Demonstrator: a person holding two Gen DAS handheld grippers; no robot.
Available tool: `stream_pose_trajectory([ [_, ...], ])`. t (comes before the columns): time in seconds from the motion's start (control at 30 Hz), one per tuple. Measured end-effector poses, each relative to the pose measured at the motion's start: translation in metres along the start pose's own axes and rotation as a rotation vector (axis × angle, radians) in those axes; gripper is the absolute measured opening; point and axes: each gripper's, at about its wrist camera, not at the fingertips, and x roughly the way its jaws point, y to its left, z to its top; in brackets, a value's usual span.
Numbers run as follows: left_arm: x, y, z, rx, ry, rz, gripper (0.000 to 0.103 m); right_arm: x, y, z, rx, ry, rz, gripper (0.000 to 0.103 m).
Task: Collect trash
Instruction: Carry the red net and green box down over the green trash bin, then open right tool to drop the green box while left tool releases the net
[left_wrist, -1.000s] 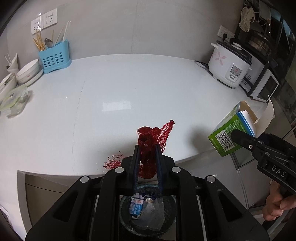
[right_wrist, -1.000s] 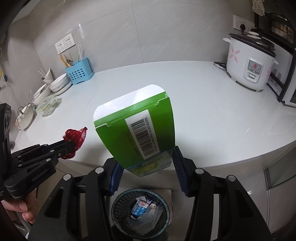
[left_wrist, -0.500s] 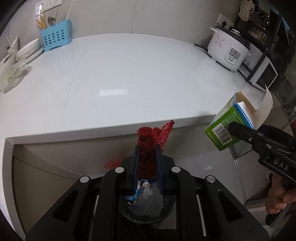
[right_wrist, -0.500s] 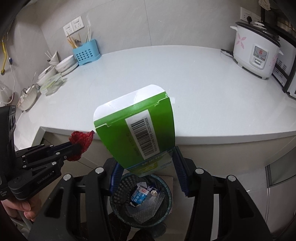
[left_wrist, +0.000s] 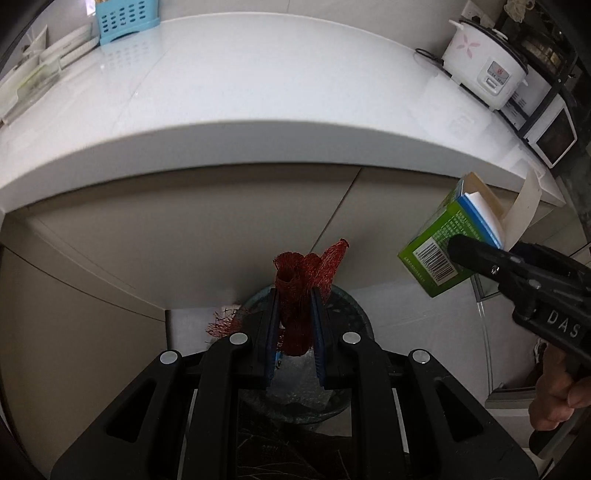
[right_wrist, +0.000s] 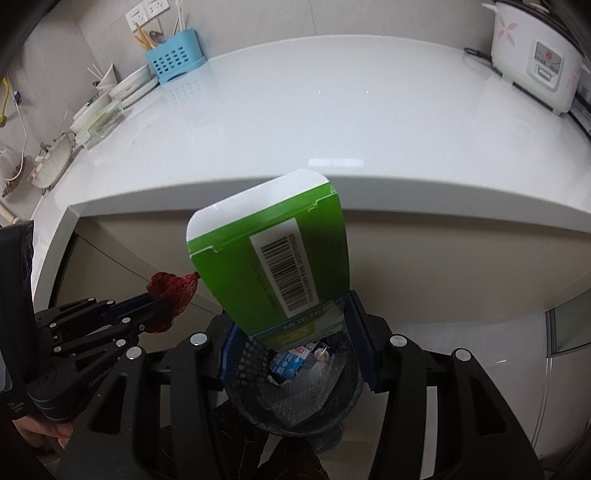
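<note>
**Both claws loaded, both hanging over the bin**

Down below the counter edge, each gripper holds a piece of trash above the dark mesh waste bin (right_wrist: 291, 398) on the floor.

Left gripper (left_wrist: 294, 325): its two blue-padded fingers stand narrowly apart and are clamped on a bunch of red mesh netting (left_wrist: 301, 291). The netting is squeezed between the pads, its upper part flaring out past the fingertips and a frayed tuft sticking out to the left side. In the right wrist view the same red wad (right_wrist: 171, 295) shows at the tip of this gripper, just left of the box and not touching it as far as can be told.

Right gripper (right_wrist: 291, 325): its jaws stand about half open, pressed on the two narrow sides of a green cardboard box (right_wrist: 273, 258). The box is tilted, barcode face toward the camera, its open top flap pointing away toward the white counter (right_wrist: 332, 110). From the left wrist view the box (left_wrist: 447, 243) shows open at its far end, with one black finger across its barcode side.

Inside the bin lie a small blue-and-white carton (right_wrist: 286, 363) and some crumpled clear plastic. The box's lower end hangs directly over the bin's rim; the netting hangs over the bin too.
</note>
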Motion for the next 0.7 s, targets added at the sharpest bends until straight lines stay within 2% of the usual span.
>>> stream_pose_trajectory([
  [0.3, 0.012, 0.011, -0.014, -0.015, 0.050, 0.019, 0.015, 0.043, 0.015, -0.030, -0.019, 0.113, 0.003, 0.049],
  [0.5, 0.015, 0.018, -0.021, -0.018, 0.069, 0.021, 0.015, 0.053, 0.019, -0.039, -0.018, 0.147, 0.004, 0.051],
  [0.7, 0.022, 0.021, -0.024, -0.021, 0.089, 0.017, 0.015, 0.049, 0.014, -0.039, 0.006, 0.135, -0.017, 0.074],
])
